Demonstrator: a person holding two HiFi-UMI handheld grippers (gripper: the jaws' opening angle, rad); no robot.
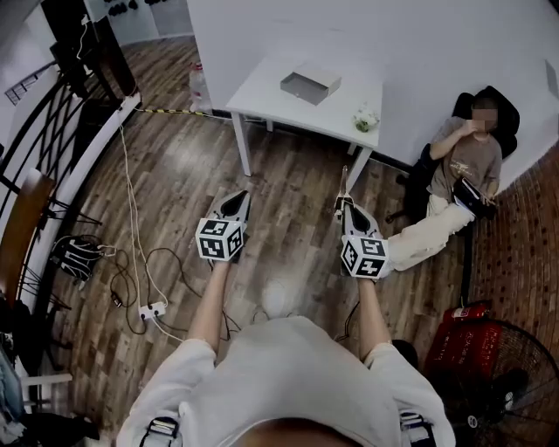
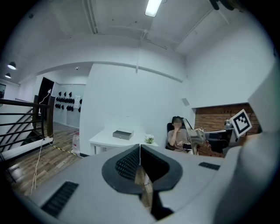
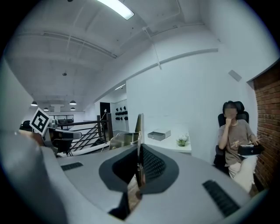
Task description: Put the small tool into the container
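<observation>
A flat grey box (image 1: pixel 310 85) lies centrally on the far white rectangular table (image 1: pixel 262 92), a small potted plant (image 1: pixel 366 120) at its near right corner. A seated person (image 1: pixel 467 157) is right of the table.

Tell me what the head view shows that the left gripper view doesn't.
Only the head view: the fan and the red crate on the floor. Only the left gripper view: the ceiling light. Both: the white table, the grey box on it and the seated person beside it.
</observation>
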